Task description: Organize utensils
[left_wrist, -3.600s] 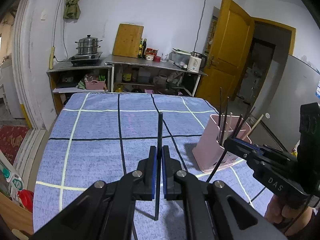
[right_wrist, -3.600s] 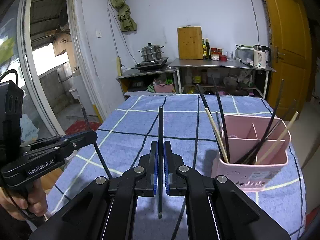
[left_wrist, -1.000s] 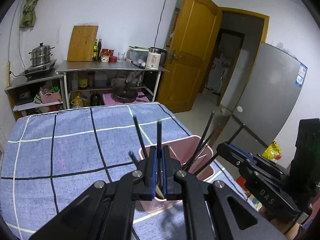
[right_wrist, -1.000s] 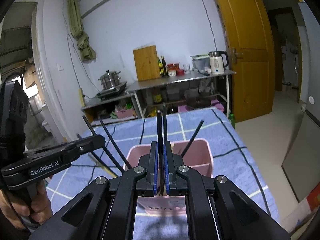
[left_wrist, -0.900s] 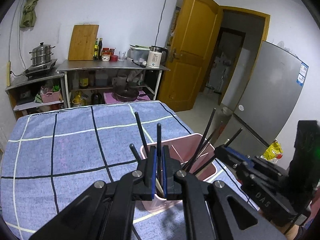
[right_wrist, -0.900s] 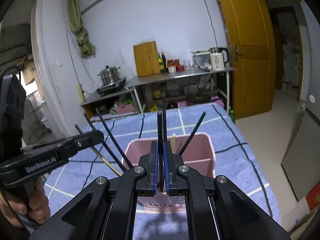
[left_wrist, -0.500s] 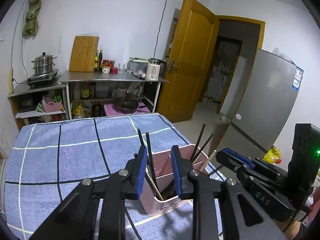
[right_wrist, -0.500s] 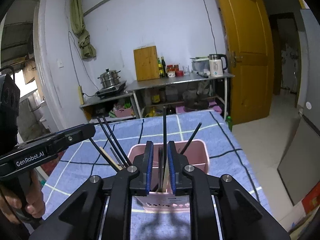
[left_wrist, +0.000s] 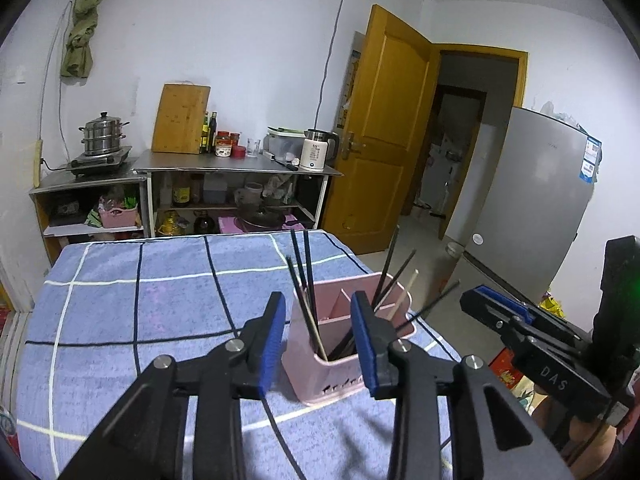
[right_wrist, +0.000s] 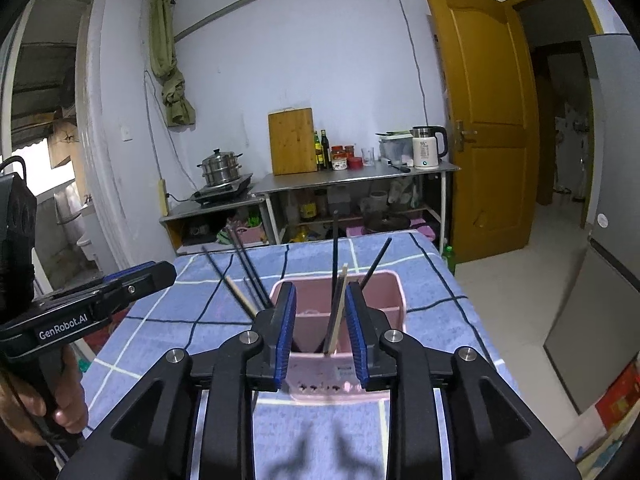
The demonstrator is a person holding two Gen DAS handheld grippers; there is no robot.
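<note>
A pink utensil holder point(left_wrist: 320, 368) with inner dividers stands near the right edge of the blue checked tablecloth point(left_wrist: 120, 320). Several black chopsticks point(left_wrist: 306, 276) and a pale wooden one point(left_wrist: 402, 294) lean out of it. My left gripper point(left_wrist: 319, 340) is open and empty, just in front of and above the holder. My right gripper point(right_wrist: 321, 334) is open and empty over the holder point(right_wrist: 380, 292), with chopsticks point(right_wrist: 335, 264) standing between its fingers. Each gripper shows at the other view's edge: the right gripper point(left_wrist: 484, 300), the left gripper point(right_wrist: 160, 270).
A metal shelf with a kettle point(left_wrist: 316, 154), jars and a cutting board point(left_wrist: 180, 118) stands against the far wall. A steamer pot point(left_wrist: 103, 136) sits on a stove. A yellow door point(left_wrist: 380, 128) and a grey fridge point(left_wrist: 532, 200) are to the right.
Both grippers were shut on black chopsticks and moved over the holder. Both have opened wider in the last half second; the chopsticks now stand in the holder.
</note>
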